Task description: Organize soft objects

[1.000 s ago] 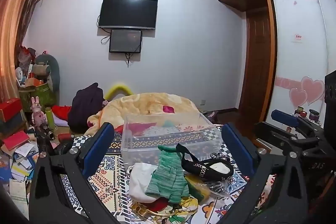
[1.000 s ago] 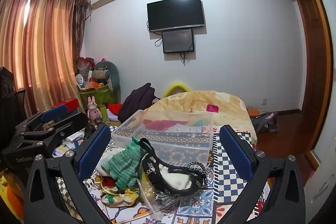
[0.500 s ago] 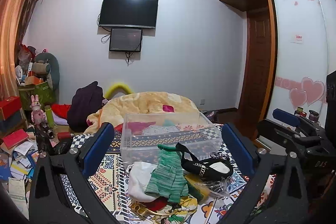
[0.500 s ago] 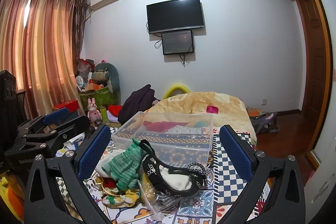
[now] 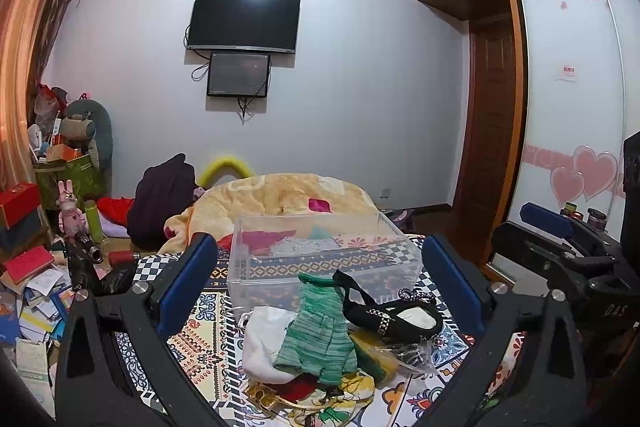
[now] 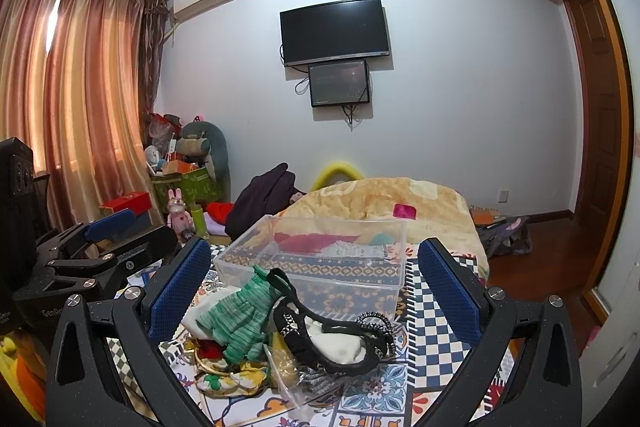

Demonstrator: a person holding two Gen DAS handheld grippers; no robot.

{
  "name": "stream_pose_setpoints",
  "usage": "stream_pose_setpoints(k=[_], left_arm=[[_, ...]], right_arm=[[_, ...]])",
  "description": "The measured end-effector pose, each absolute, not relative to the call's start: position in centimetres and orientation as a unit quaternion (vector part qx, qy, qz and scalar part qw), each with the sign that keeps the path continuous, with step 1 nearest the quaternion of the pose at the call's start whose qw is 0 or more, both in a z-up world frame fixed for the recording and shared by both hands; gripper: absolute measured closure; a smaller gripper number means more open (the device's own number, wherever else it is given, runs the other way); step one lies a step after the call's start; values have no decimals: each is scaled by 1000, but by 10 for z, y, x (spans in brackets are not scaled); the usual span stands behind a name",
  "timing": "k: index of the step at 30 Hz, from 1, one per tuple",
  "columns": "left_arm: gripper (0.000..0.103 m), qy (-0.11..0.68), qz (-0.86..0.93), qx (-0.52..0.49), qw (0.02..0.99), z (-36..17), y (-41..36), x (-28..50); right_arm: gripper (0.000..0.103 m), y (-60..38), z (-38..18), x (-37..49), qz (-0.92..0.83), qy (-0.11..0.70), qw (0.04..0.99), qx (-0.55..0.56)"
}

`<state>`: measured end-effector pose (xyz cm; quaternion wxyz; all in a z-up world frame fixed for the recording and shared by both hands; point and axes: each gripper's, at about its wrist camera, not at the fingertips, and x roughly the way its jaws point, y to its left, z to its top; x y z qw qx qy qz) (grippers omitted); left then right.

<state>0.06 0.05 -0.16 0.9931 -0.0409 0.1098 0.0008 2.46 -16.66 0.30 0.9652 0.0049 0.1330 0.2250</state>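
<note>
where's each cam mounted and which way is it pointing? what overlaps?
Left wrist: sits on the left claw, faces forward over the pile of soft things to the clear bin; own open fingers frame it, right claw at right edge.
Right wrist: sits on the right claw, same heading; own open fingers, left claw at left edge.
Shared: pile, bin, green knit piece, wall TV.
</note>
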Motion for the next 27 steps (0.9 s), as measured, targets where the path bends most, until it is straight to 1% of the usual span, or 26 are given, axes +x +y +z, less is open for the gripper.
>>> stream_pose_setpoints(k=[27], left_arm=[[0, 114, -5, -42, 993, -1, -2, 0]], right_arm=[[0, -167, 3, 24, 226, 131, 965, 8]])
